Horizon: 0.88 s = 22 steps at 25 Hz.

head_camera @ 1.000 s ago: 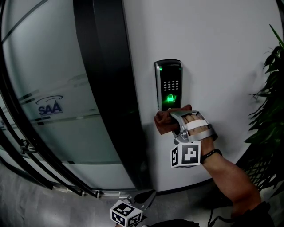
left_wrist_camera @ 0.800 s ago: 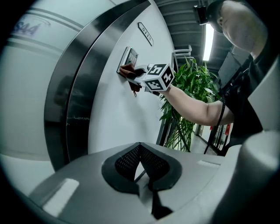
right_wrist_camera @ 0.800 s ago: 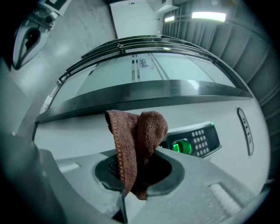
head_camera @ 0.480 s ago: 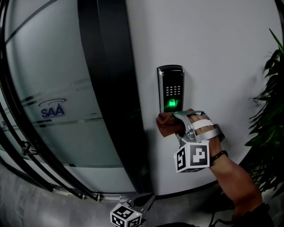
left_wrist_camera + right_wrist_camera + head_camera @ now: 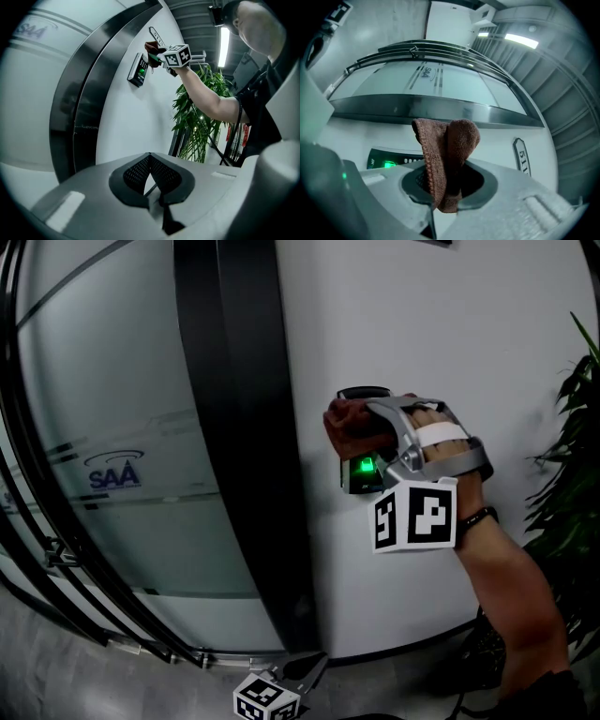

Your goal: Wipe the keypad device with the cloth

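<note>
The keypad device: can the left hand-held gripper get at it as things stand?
Probably not fully. The left hand-held gripper hangs low, well below the keypad device, and the right hand-held gripper with its cloth covers the upper part.

Bare white wall (image 5: pixel 450 324) around keypad device (image 5: pixel 357 478), dark door frame (image 5: pixel 244 427) just left, plant (image 5: pixel 568 519) at right

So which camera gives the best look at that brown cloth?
Right gripper view: the cloth fills its centre, clamped in the right gripper. Head view shows it bunched over the keypad device; left gripper view, only a distant speck.
</note>
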Each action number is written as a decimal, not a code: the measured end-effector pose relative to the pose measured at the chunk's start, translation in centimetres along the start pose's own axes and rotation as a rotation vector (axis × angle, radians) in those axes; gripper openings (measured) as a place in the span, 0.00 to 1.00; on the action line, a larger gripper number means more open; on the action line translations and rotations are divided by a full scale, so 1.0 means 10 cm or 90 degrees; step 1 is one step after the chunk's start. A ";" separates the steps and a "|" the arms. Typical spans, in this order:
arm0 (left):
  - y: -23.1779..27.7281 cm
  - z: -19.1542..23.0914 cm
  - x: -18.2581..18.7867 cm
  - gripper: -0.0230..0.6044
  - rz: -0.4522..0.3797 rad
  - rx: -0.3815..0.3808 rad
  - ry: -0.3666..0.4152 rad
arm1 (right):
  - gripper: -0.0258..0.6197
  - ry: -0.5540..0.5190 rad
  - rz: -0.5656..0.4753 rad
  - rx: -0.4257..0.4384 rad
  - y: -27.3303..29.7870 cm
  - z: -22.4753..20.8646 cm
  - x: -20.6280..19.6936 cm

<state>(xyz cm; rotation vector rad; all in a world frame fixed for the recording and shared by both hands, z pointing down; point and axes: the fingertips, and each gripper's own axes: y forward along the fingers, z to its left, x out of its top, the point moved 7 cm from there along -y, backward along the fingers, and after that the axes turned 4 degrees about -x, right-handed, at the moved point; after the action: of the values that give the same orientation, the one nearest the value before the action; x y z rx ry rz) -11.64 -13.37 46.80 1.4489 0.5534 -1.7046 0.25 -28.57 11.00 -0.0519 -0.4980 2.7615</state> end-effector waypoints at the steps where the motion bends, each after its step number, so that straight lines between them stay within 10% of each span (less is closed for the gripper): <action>1: -0.01 0.00 0.01 0.06 -0.002 0.001 0.000 | 0.13 -0.007 0.005 -0.006 0.08 -0.06 -0.01; 22: 0.04 -0.05 -0.03 0.06 0.003 -0.013 -0.002 | 0.12 -0.093 0.074 0.019 0.30 0.09 -0.08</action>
<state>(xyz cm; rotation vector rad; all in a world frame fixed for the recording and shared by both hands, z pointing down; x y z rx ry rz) -10.99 -13.15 47.01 1.4326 0.5628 -1.6923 -0.05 -31.75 10.84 0.1337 -0.5052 2.8994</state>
